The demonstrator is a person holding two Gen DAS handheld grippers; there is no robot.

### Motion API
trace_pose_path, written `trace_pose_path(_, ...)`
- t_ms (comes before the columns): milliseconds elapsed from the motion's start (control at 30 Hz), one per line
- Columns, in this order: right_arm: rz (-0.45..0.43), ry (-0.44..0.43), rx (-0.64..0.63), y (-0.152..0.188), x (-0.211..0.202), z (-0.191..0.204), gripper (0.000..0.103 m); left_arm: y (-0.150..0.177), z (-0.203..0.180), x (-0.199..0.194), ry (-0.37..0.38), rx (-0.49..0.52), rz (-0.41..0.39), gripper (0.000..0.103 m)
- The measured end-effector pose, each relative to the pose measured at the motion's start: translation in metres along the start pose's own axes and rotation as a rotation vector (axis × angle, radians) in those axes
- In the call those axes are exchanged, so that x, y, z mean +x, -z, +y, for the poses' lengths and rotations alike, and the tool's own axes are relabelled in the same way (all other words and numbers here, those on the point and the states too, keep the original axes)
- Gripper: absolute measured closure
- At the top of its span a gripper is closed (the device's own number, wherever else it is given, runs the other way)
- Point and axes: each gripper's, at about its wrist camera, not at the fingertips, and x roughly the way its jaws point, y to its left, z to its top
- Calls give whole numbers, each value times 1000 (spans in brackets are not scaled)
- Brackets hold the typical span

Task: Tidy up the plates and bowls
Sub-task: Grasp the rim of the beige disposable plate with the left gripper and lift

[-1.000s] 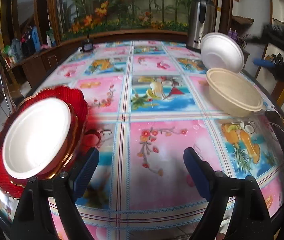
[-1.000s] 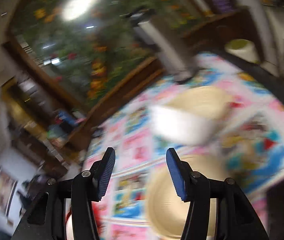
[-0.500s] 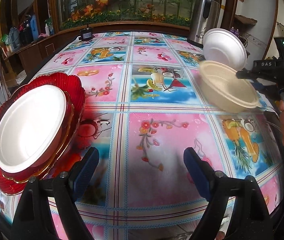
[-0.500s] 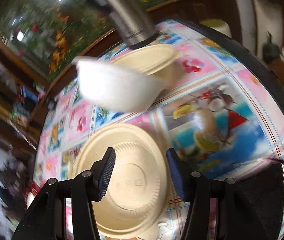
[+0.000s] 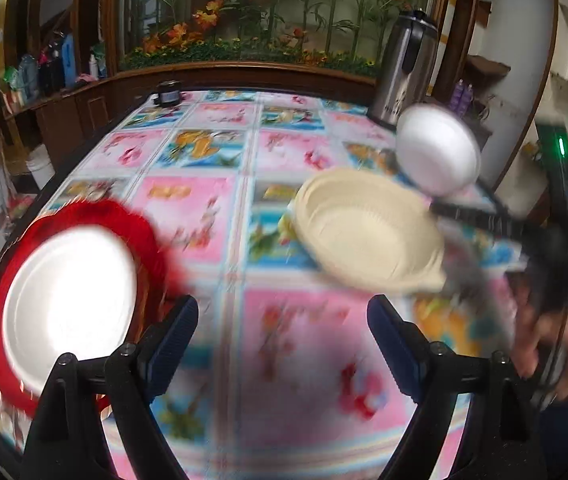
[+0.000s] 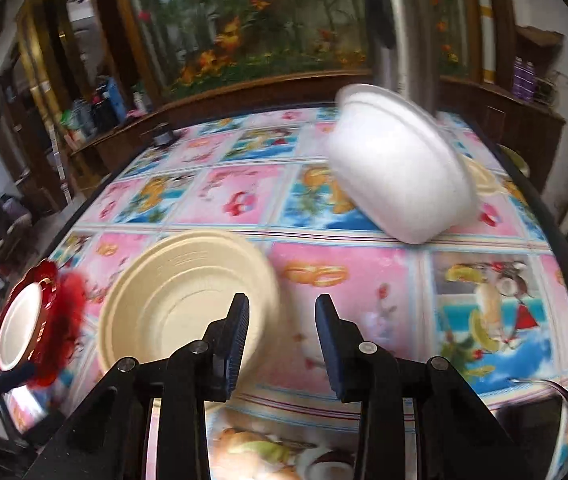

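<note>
A cream bowl (image 6: 172, 304) (image 5: 367, 232) sits near the middle of the patterned table (image 5: 303, 360). My right gripper (image 6: 284, 340) (image 5: 479, 220) reaches its right rim. The jaws are closing with the rim between them, and the pads do not visibly press on it. A white foam bowl (image 6: 399, 168) (image 5: 435, 156) lies tilted further back, with another cream bowl (image 6: 481, 176) peeking out behind it. A stack of red plates (image 5: 152, 232) (image 6: 68, 304) topped by a white plate (image 5: 68, 300) lies at the left edge. Beside it my left gripper (image 5: 282, 344) hangs open, holding nothing.
A steel thermos (image 5: 407, 76) (image 6: 403, 28) stands at the back right. A small dark jar (image 5: 168, 92) sits at the far edge. A person's hand (image 5: 555, 340) holds the right gripper. Wooden shelves with bottles (image 5: 48, 72) run along the left.
The right gripper rolled upright and dropped to the near cream bowl, its jaws narrowing. The left gripper rose a little and stayed open. The cream bowl now shows further left of the white bowl.
</note>
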Motion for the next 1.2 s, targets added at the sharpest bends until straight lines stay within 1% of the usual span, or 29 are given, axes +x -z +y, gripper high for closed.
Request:
trace_pose_path(67, 23, -64, 72, 0, 0, -9, 66, -24, -2, 16, 36, -35, 34, 17)
trace_pose_path(133, 55, -126, 146, 2, 1, -17, 66, -44, -4, 33, 26, -52, 43, 17)
trace_pose_path(200, 89, -150, 187, 4, 5, -23, 65, -62, -6, 55, 33, -78, 66, 18)
trace_pose_path(233, 101, -160, 202, 5, 7, -25, 65, -68, -5, 66, 42, -90, 80, 20)
trace_pose_path(267, 112, -174, 215, 6, 8, -26, 65, -73, -4, 78, 36, -101, 103, 25)
trace_pose_path(300, 121, -195, 219, 7, 9, -26, 65, -76, -3, 88, 16, -113, 123, 41)
trace_pose_path(333, 126, -209, 218, 8, 10, -25, 65, -77, -2, 95, 16, -122, 138, 54)
trace_pose_path(367, 131, -212, 213, 8, 11, -23, 65, -76, -2, 103, 35, -128, 166, 57)
trace_pose_path(400, 136, -210, 208, 9, 13, -22, 65, -74, -2, 105, 48, -124, 177, 63)
trace_pose_path(433, 144, -213, 205, 10, 14, -21, 65, -70, -6, 106, 50, -106, 184, 64)
trace_pose_path(500, 151, -220, 211, 11, 15, -20, 65, -61, -12, 103, 52, -79, 192, 64)
trace_pose_path(567, 152, -212, 206, 11, 16, -18, 65, -49, -20, 94, 72, -52, 189, 64)
trace_pose_path(633, 149, -214, 209, 10, 16, -18, 65, -34, -29, 82, 107, -31, 187, 64)
trace_pose_path(733, 132, -204, 194, 10, 12, -15, 65, -10, -42, 63, 136, -2, 193, 64)
trace_pose_path(800, 124, -202, 188, 8, 12, -13, 64, 4, -47, 48, 171, 1, 191, 63)
trace_pose_path(867, 115, -211, 188, 8, 10, -14, 64, 15, -50, 37, 213, 6, 199, 60)
trace_pose_path(900, 109, -210, 184, 7, 9, -13, 64, 18, -51, 34, 220, 9, 202, 56)
trace_pose_path(933, 104, -214, 183, 7, 8, -13, 64, 24, -52, 27, 232, 19, 200, 48)
trace_pose_path(967, 98, -220, 184, 7, 6, -14, 64, 27, -53, 23, 239, 27, 197, 43)
trace_pose_path(1000, 91, -221, 183, 6, 5, -14, 64, 29, -51, 19, 237, 30, 189, 38)
trace_pose_path(1067, 85, -216, 184, 6, 4, -14, 64, 27, -44, 12, 202, 14, 167, 37)
trace_pose_path(1133, 89, -224, 192, 6, 4, -16, 64, 22, -34, 9, 201, -6, 148, 36)
trace_pose_path(1200, 89, -231, 205, 6, 3, -18, 64, 16, -24, 7, 173, -38, 122, 36)
